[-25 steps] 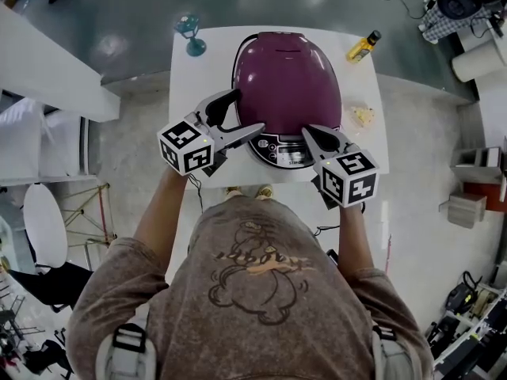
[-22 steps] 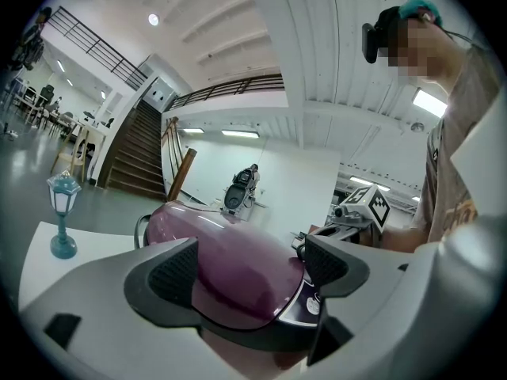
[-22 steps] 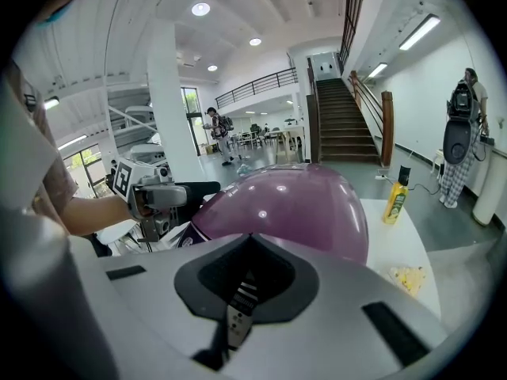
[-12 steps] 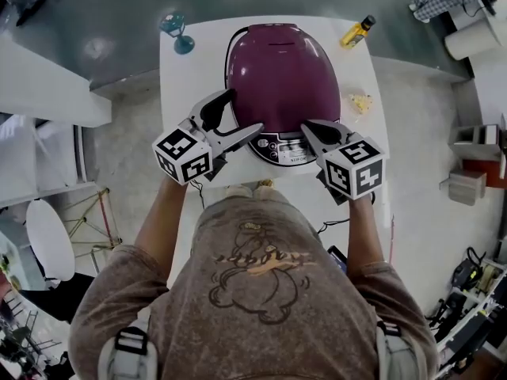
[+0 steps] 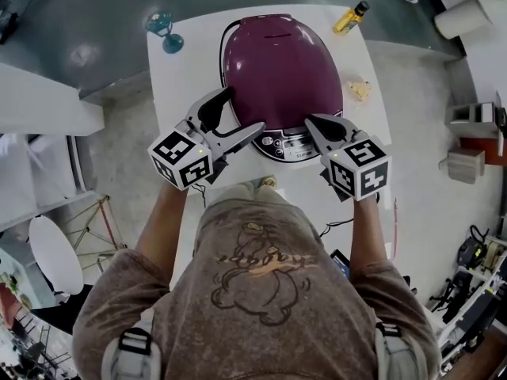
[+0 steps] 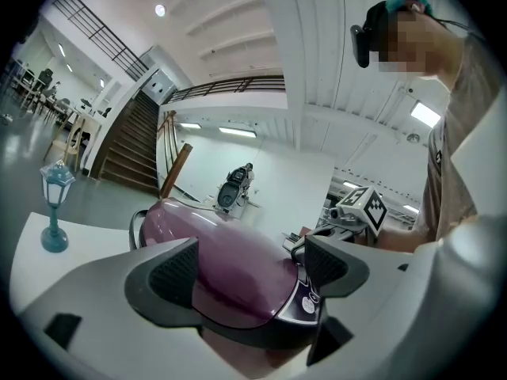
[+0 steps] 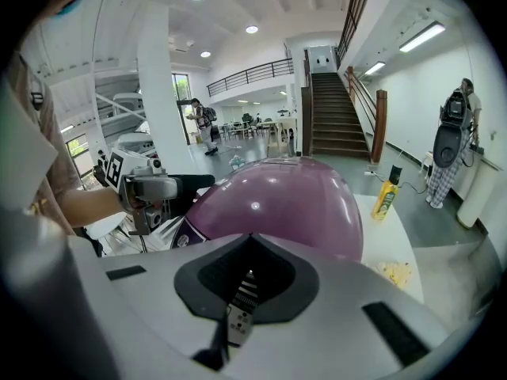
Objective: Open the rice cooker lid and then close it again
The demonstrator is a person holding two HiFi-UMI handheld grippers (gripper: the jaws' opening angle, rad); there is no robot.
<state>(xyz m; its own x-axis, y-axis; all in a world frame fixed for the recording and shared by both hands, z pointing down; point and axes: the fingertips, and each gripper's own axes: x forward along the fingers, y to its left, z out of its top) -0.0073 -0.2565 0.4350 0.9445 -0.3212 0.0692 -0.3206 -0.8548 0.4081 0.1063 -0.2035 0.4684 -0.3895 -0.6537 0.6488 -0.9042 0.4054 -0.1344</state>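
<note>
The purple rice cooker stands on the white table with its lid down. Its control panel faces me. My left gripper is open at the cooker's front left, and its jaws frame the lid without touching it. At the front right, by the panel, my right gripper is shut with nothing in it. In the right gripper view the right gripper points at the purple dome, and the left gripper shows beyond it.
A teal lamp ornament stands at the table's far left corner, a yellow bottle at the far right. A small yellowish scrap lies to the right of the cooker. Floor surrounds the table, and clutter lies off to the right.
The head view has shifted, so the table sits higher and further left in the frame. Both grippers keep about the same places at the cooker's front. The lid stays down.
</note>
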